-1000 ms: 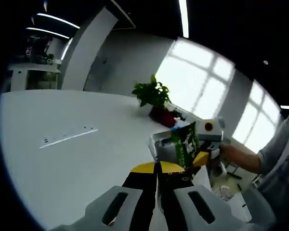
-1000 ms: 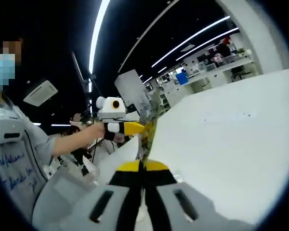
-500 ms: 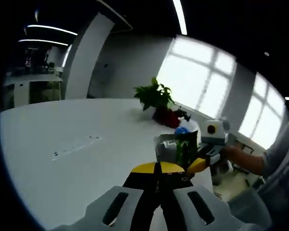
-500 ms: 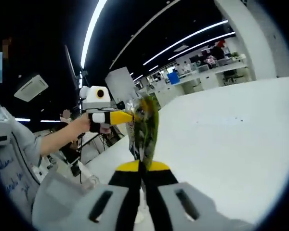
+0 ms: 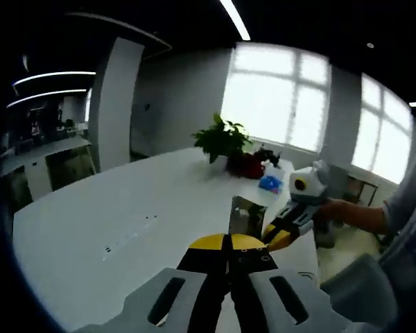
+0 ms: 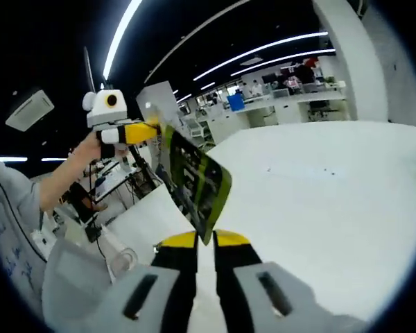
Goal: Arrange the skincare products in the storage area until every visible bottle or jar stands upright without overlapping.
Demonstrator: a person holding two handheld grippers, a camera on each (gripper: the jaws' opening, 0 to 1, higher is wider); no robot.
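Open-plan office or laboratory hall. A large white table (image 5: 125, 215) fills the foreground, with a potted plant (image 5: 222, 139) at its far end before tall windows (image 5: 277, 97). Long strip lights (image 6: 263, 52) run across a dark ceiling, a broad white column (image 5: 114, 104) rises to it, and rows of desks (image 6: 263, 114) with equipment stand in the background.
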